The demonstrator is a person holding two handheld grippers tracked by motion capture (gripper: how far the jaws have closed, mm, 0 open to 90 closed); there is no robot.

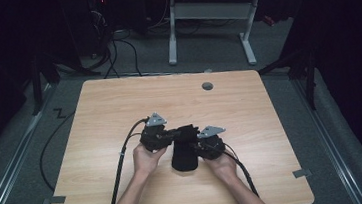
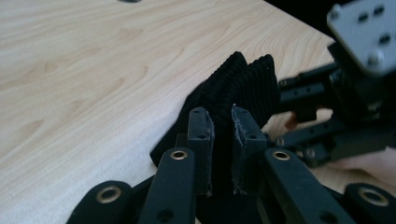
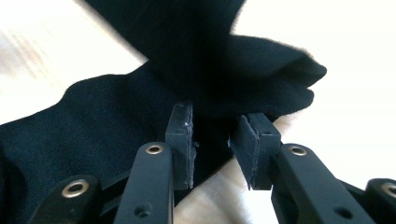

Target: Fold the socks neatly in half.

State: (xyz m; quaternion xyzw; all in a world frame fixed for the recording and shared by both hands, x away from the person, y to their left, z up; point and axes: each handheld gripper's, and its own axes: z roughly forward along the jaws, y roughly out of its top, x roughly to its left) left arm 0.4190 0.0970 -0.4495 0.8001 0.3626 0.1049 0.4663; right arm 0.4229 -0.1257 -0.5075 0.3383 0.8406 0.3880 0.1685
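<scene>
**Two grippers worked a black sock at the table's near middle**

The left gripper point(image 1: 165, 137), held in the person's left hand point(image 1: 146, 159), had its jaws pressed nearly together, pinching a ribbed fold of the black sock point(image 1: 184, 153). The sock lay on the wooden table point(image 1: 119, 103) between both grippers, its ribbed cuff point(image 2: 243, 84) lifted off the wood. The right gripper point(image 1: 200, 139), just beside it, stood with its jaws partly spread around the sock's edge point(image 3: 210, 135); whether its pads pressed the cloth could not be told.
</scene>
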